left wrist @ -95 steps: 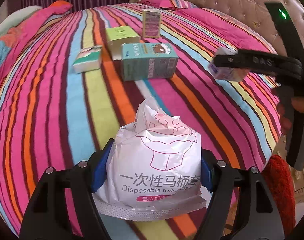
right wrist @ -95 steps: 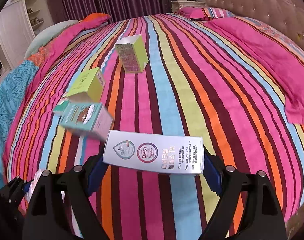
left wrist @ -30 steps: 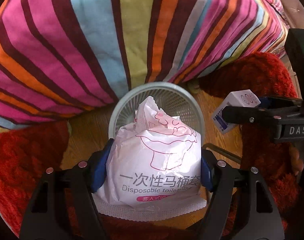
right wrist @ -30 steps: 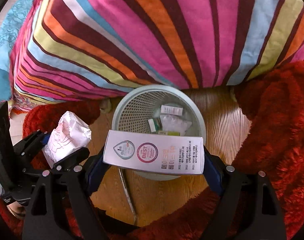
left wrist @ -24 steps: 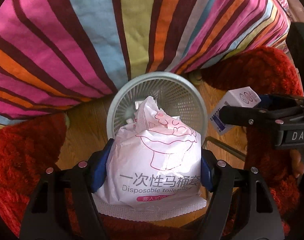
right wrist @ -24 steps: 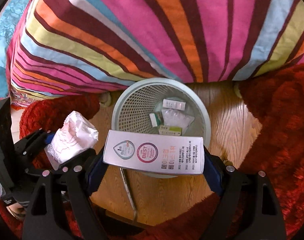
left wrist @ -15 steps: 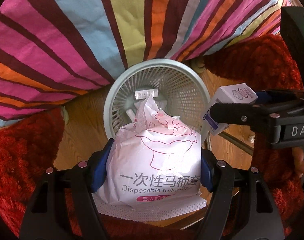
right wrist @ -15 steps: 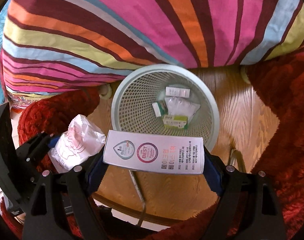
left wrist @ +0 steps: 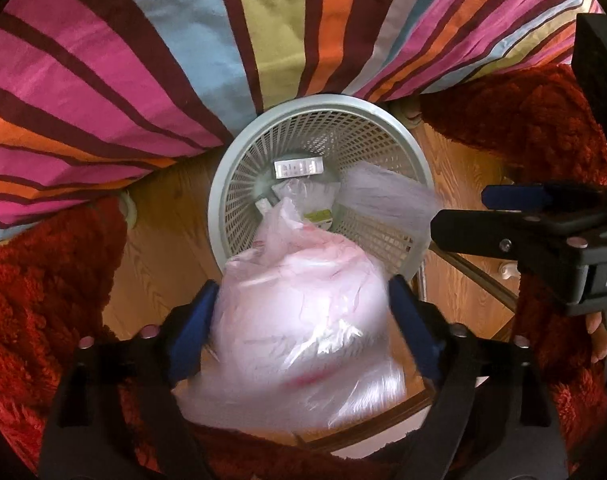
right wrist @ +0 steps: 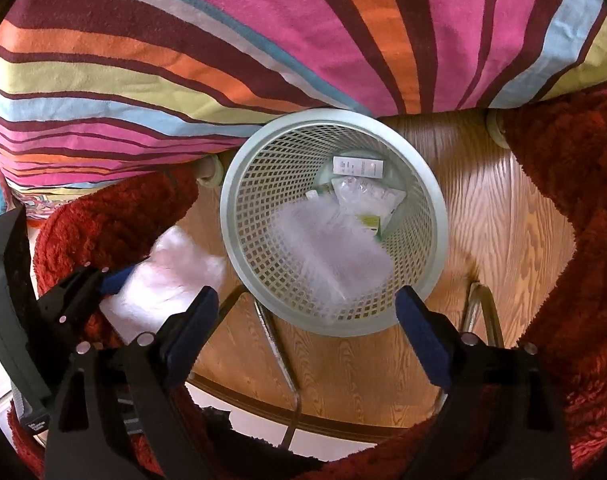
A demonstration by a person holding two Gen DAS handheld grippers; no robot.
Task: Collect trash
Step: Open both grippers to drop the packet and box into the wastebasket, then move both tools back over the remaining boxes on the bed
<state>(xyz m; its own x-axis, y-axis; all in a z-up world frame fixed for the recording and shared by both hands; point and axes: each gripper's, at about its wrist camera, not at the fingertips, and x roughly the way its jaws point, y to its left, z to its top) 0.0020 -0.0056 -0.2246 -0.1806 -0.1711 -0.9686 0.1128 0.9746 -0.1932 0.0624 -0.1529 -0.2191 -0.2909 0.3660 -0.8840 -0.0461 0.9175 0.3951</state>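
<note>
**Over the waste basket: both grippers letting go**

Beside the bed, on a wood-grain floor [right wrist: 499,232], we find a round, pale green plastic waste basket [right wrist: 437,204] with lattice walls. At its bottom lie a small white carton [right wrist: 357,167], a clear crinkled wrapper [right wrist: 369,198] and a green-labelled scrap [right wrist: 369,222].

We note the left gripper [left wrist: 301,324] with jaws opening; the white plastic packet [left wrist: 303,320], soft, wrinkled and motion-blurred, sits between the blue pads [left wrist: 191,334], and we cannot confirm that they press on it. It hangs over the near rim of the basket.

We note the right gripper [right wrist: 303,328] with jaws opening and nothing between its pads. A pale rectangular box [right wrist: 327,252], blurred, lies inside the basket against the near wall, apart from the gripper.

A striped bedspread [right wrist: 263,40] in pink, orange, blue and maroon overhangs the far rim. Shaggy red rugs [right wrist: 575,184] flank the floor on both sides.
</note>
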